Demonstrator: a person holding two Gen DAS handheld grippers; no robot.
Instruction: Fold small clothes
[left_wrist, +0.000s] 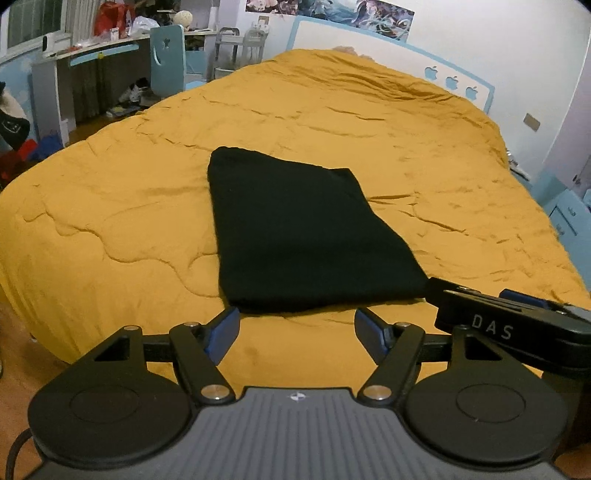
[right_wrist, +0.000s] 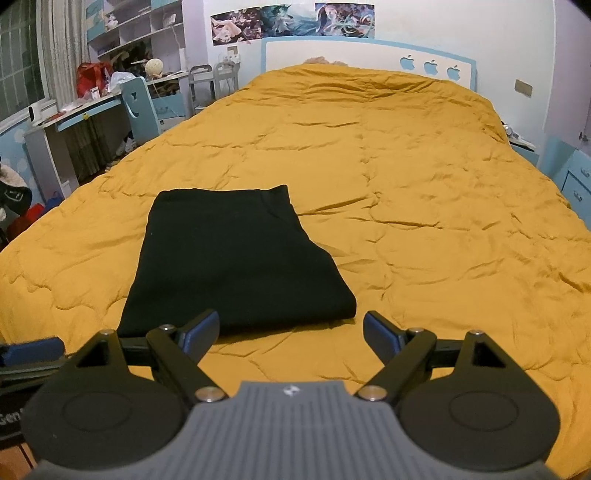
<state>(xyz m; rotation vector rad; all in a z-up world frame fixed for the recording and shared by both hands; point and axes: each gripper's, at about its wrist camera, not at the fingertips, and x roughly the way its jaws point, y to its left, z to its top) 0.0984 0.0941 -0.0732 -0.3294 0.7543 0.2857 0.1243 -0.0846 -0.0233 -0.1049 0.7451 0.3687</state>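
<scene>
Mustard quilt (right_wrist: 406, 184) on bed: folded black garment (left_wrist: 295, 236) lies flat, long axis 12-to-6. Your left hand-held gripper (left_wrist: 295, 332) faces its near edge at 12; right hand-held gripper (right_wrist: 290, 332) has it toward 11. Both spread apart, empty.

My left gripper (left_wrist: 297, 332) and right gripper (right_wrist: 291, 334) had black linkages, silver screws, blue pads (left_wrist: 221, 334), and grey ribbed bases.

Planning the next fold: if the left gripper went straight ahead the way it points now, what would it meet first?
Most likely the near edge of the folded black garment, lying just ahead of the open left gripper on the yellow quilt. Depth is unclear; aimed lower, it meets quilt first.
</scene>
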